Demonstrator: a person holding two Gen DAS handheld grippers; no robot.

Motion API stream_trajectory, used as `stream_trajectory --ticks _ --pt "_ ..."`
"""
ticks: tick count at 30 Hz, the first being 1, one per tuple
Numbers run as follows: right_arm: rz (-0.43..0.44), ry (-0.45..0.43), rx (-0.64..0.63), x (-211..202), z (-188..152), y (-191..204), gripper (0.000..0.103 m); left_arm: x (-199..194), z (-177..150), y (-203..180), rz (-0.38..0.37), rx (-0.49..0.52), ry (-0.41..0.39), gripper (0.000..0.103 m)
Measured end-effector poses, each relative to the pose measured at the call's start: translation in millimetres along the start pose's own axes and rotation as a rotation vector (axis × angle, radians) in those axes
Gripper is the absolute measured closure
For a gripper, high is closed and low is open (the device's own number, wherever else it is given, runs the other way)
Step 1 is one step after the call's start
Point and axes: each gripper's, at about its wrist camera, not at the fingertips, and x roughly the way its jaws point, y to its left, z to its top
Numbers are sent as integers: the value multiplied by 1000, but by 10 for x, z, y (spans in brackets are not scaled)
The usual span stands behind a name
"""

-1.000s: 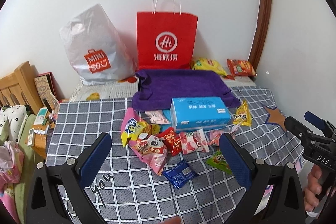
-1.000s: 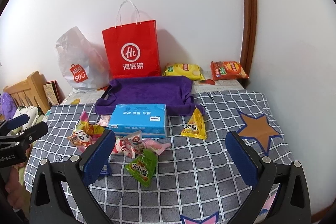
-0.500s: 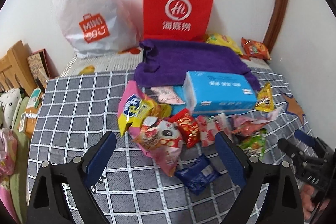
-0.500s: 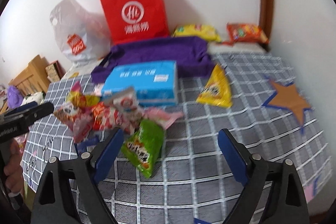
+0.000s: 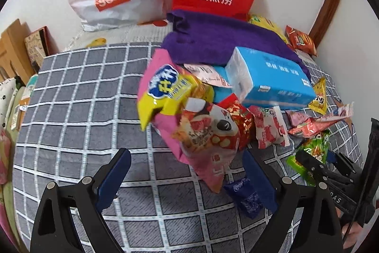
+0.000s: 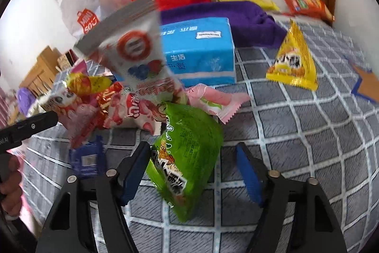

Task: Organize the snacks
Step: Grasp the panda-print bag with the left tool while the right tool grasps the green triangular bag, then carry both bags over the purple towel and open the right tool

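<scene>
Both jaws stand spread and empty: the right gripper (image 6: 191, 170) straddles a green crinkly snack packet (image 6: 187, 155) on the grey checked cloth (image 6: 308, 134), the left gripper (image 5: 187, 178) hovers before the pink panda-print snack bag (image 5: 208, 134) beside a blue tissue box (image 5: 272, 80).

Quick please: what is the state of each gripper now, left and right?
Left gripper: open, holding nothing, near the pink snack bag.
Right gripper: open, around the green snack packet, not clamped.
</scene>
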Motion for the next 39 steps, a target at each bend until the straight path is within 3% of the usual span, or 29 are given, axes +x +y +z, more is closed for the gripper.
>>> stream_trajectory --ticks 4,10,15,16,17,18,28,39 --pt "-11 -11 -45 -40 -33 -15 46 78 34 -32 -16 2 2 8" --pt "-77 -47 1 -285 -51 -371 47 225 92 -35 -43 -30 7 11" --pt "-112 -38 64 -319 -66 -670 47 305 102 -56 -92 -48 28 43" --pt "-118 -42 78 -335 -71 -711 48 291 96 -60 -94 -43 22 47" --pt "-121 -44 86 -340 -61 -738 48 276 91 -77 -86 -33 17 59" --pt "-121 -45 94 -355 -49 -747 48 250 89 -94 -76 -16 14 62" --pt "-82 -100 78 -632 228 -639 52 -168 250 -164 -97 30 -40 63" --pt "-47 -103 61 -673 543 -534 55 -258 584 -426 -145 51 -47 63"
